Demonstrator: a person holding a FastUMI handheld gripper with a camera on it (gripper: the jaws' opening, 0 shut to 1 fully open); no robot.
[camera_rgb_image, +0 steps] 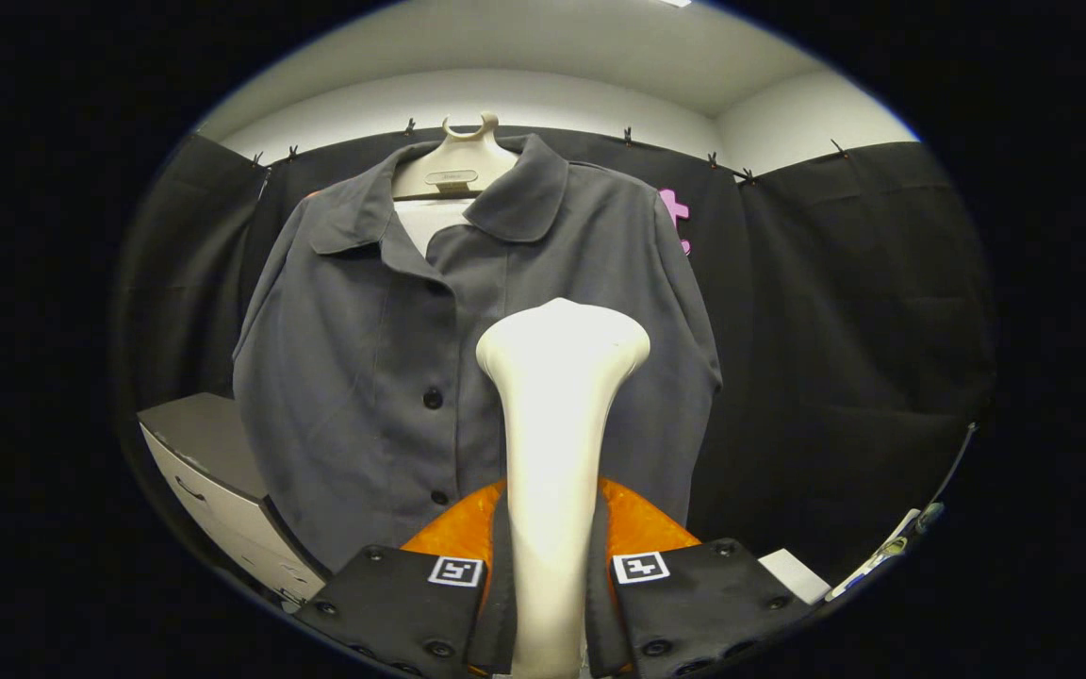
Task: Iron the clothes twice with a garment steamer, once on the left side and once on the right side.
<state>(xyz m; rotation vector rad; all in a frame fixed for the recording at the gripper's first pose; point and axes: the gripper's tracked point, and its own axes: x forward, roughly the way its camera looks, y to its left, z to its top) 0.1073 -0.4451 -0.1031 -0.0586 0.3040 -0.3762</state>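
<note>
Your claw [552,604] pinched the garment steamer [557,424] by its handle, both fingers pressed against its sides, so the flared head stood upright just ahead of them and faced the cloth. Beyond it hung the grey shirt [383,358], buttoned, on a pale hanger [456,160] against the booth wall (hung flat, likely to give each front panel a clean pass). A cabinet [213,471] stood at the near left.

Down to my left a pale drawer cabinet [213,481] sits against the black cloth wall [845,311]. Small clips [744,174] pin that cloth up along its top edge, under the white ceiling [543,47].
</note>
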